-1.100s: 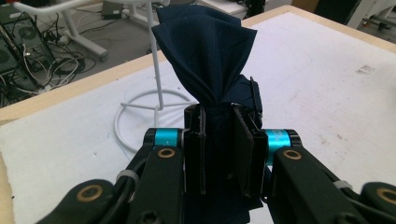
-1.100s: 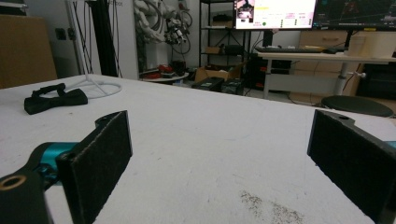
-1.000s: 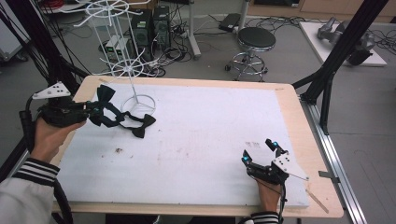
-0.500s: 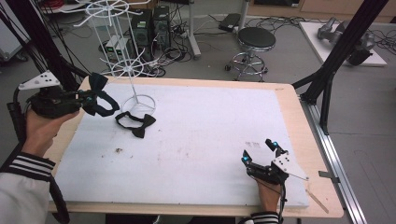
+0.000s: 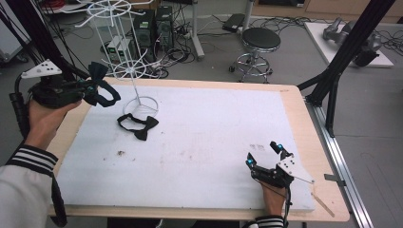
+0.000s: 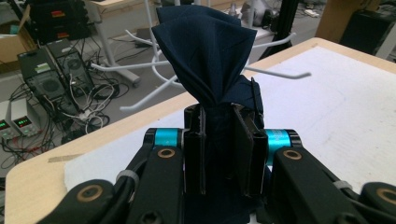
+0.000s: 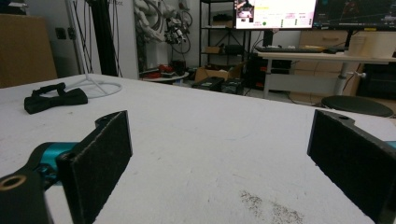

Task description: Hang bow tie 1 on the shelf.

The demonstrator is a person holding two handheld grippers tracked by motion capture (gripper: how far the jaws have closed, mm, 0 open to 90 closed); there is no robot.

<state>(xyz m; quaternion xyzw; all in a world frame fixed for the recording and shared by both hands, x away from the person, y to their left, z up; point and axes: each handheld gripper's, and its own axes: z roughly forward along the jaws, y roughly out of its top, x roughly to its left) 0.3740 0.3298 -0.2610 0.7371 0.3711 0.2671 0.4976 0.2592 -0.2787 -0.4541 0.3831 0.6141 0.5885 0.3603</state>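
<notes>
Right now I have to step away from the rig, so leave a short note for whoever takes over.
Left gripper: shut on a dark bow tie, held in the air at the table's left edge, beside the white wire rack.
Right gripper: open, holding nothing, resting low on the white mat near its right corner.
Second bow tie lies on the mat by the rack's base ring.
Done: one tie lifted.
Left, probably: hang it, then fetch the other.

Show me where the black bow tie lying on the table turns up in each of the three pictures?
High view: the lying bow tie sits left of centre, beside the white wire stand's ring base.
Left gripper view: not in it.
Right gripper view: upper left, flat on the table.
Shared landmark: the ring base.
</notes>
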